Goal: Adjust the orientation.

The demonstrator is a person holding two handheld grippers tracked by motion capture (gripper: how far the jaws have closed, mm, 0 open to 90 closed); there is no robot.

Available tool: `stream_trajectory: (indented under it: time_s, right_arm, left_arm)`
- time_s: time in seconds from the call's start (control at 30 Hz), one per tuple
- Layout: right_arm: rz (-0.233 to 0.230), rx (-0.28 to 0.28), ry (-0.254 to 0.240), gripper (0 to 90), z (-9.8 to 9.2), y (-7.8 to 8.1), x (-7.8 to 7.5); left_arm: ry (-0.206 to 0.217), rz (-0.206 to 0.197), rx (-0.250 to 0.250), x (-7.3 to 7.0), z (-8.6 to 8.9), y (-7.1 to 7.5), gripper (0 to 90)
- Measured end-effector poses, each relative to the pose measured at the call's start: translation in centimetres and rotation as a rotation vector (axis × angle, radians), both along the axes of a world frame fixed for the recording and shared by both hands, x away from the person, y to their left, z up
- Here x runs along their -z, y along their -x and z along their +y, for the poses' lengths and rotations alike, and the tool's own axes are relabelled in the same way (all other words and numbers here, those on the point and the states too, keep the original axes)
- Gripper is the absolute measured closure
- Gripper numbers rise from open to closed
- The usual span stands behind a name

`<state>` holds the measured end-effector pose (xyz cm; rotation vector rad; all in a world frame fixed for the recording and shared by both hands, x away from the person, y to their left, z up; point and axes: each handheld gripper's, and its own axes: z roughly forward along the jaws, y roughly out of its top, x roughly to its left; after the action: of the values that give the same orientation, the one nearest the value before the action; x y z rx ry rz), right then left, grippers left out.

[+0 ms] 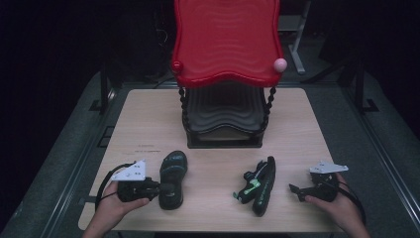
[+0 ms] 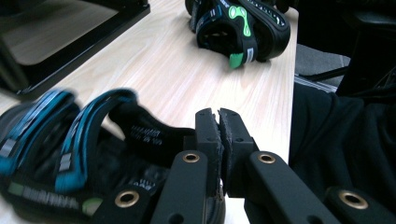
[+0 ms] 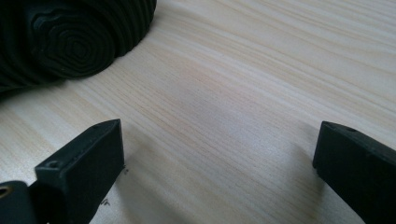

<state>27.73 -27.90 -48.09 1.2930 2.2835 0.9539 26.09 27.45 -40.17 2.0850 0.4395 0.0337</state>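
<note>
Blue-strapped sandal [image 1: 173,179], lower left of centre in the high view, lying sole-down on the pale wooden surface [image 1: 218,148] with its toe toward the top of the frame. In the left gripper view the same sandal [image 2: 70,154] occupies the lower left, its blue straps arching over the footbed and its black heel strap running toward the fingers. The left gripper [image 1: 166,190], at the lower left of the high view and held in the person's left hand [image 1: 111,206], meets the heel end of this sandal; its fingers [image 2: 208,135] are closed together at the heel strap, though whether strap material is pinched between them cannot be told.

Green-marked sandal [image 1: 258,184], lower right of centre in the high view, tipped on its side; it appears again at the top centre of the left gripper view [image 2: 238,25]. The right gripper [image 1: 296,192], held in the right hand [image 1: 341,208] at the lower right, lies just beside this sandal without touching it. In the right gripper view its fingers [image 3: 88,154] stand wide apart over bare surface, with the ridged black sole [image 3: 70,37] at upper left.

A two-tier rack [image 1: 225,106] with a red top shelf [image 1: 225,42] stands at the upper centre.
</note>
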Motion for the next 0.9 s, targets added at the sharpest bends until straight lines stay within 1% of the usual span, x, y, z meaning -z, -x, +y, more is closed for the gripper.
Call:
stream_trajectory:
  time_s: [0.07,0.1,0.2,0.27,0.3,0.33,0.43,0.47,0.5,0.53,0.63,0.8,0.83,0.87,0.9]
  right_arm:
    - [0.000,0.000,0.000,1.4,0.0,0.0,0.0]
    - [0.000,0.000,0.000,1.4,0.0,0.0,0.0]
    - [0.000,0.000,0.000,1.4,0.0,0.0,0.0]
    - [0.000,0.000,0.000,1.4,0.0,0.0,0.0]
    - [0.000,0.000,0.000,1.4,0.0,0.0,0.0]
    - [0.000,0.000,0.000,1.4,0.0,0.0,0.0]
    - [0.000,0.000,0.000,1.4,0.0,0.0,0.0]
    - [0.000,0.000,0.000,1.4,0.0,0.0,0.0]
    - [0.000,0.000,0.001,1.4,0.0,0.0,0.0]
    - [0.000,0.000,0.001,1.4,0.0,0.0,0.0]
    - [0.000,0.000,0.001,1.4,0.0,0.0,0.0]
    - [0.000,0.000,0.001,1.4,0.0,0.0,0.0]
    - [0.000,0.001,0.001,1.4,0.0,0.0,0.0]
    - [0.000,0.001,0.001,1.4,0.0,0.0,0.0]
    - [0.000,0.001,0.001,1.4,0.0,0.0,0.0]
  left_arm:
    - [-0.004,0.003,-0.004,0.2,0.4,0.3,86.9]
    - [0.002,0.006,-0.006,0.3,0.5,0.5,86.8]
    - [-0.010,-0.006,-0.007,0.1,0.7,0.6,86.6]
    - [-0.011,-0.004,-0.012,0.0,0.8,0.6,84.4]
    - [0.008,-0.003,-0.015,-0.2,0.8,0.5,80.5]
    - [0.014,-0.004,-0.022,-0.4,0.8,0.5,75.9]
    - [0.022,-0.020,-0.056,-0.9,1.0,0.3,63.6]
    - [0.022,-0.020,-0.056,-0.9,1.0,0.3,61.5]
    - [0.026,-0.025,-0.072,-1.1,1.3,0.1,61.5]
    - [0.027,-0.030,-0.101,-1.2,1.7,-0.3,56.0]
    - [0.021,-0.039,-0.143,-1.1,2.1,-1.2,50.6]
    - [0.010,-0.038,-0.182,-0.5,2.4,-3.0,48.1]
    - [0.011,-0.036,-0.183,-0.3,2.4,-3.3,48.1]
    - [0.011,-0.036,-0.183,-0.3,2.4,-3.3,48.1]
    - [0.004,-0.032,-0.184,0.0,2.2,-3.9,48.0]
